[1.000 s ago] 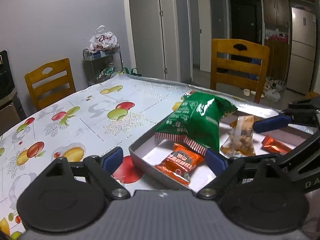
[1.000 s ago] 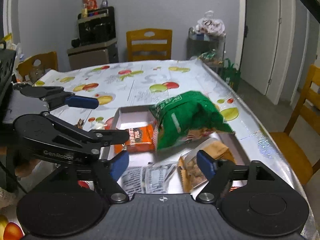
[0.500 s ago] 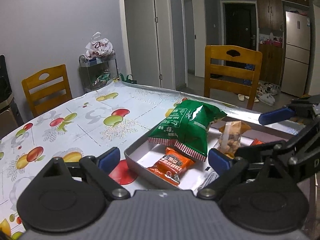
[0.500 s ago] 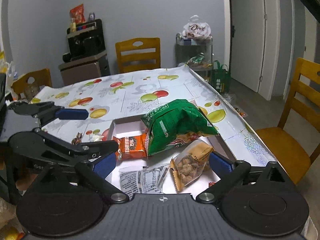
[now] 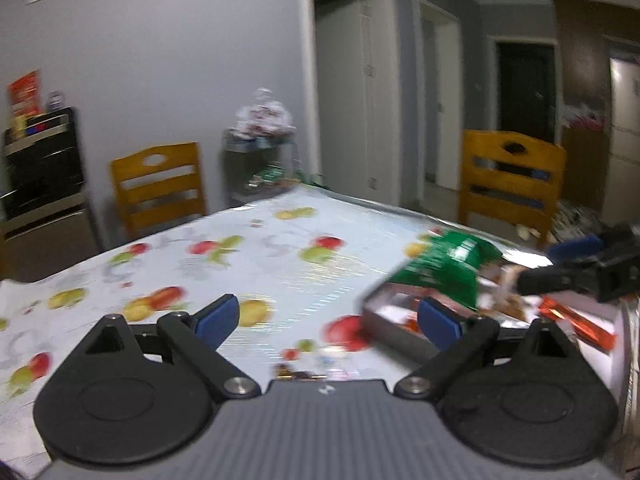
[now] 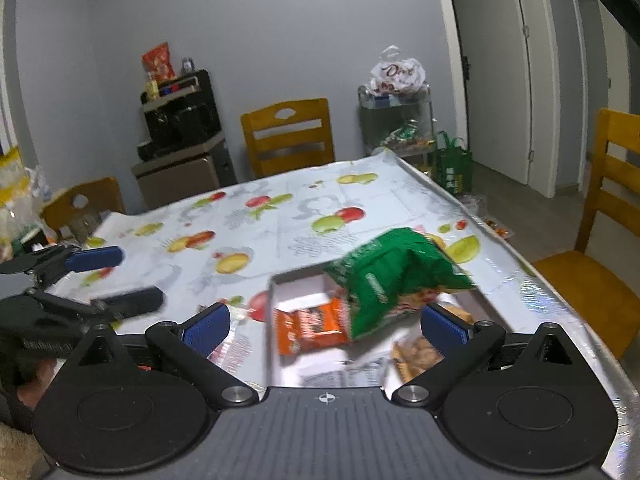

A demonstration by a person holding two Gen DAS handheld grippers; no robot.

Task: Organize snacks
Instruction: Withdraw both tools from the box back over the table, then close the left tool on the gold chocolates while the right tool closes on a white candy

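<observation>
A grey tray (image 6: 271, 308) on the fruit-print tablecloth holds a green snack bag (image 6: 384, 276), an orange packet (image 6: 312, 328), a clear bag of nuts (image 6: 420, 354) and a white printed packet (image 6: 340, 376). My right gripper (image 6: 325, 326) hangs open over the tray's near side, touching nothing. My left gripper (image 6: 114, 280) is off to the tray's left above the cloth, its jaws opening and empty. The blurred left wrist view shows the left gripper (image 5: 328, 318), the tray (image 5: 384, 320) and green bag (image 5: 444, 268) at right, and the right gripper (image 5: 556, 262).
Small wrapped snacks (image 5: 296, 370) lie on the cloth left of the tray. Wooden chairs (image 6: 288, 136) stand around the table. A glass cart (image 6: 396, 128) with a white bag and a dark cabinet (image 6: 180, 140) line the far wall. The table's foil edge (image 6: 532, 276) runs at right.
The left gripper pulled away from the tray toward the left and its view swung left, now blurred. Both grippers' jaws stand wider. The snacks stayed in the tray.
</observation>
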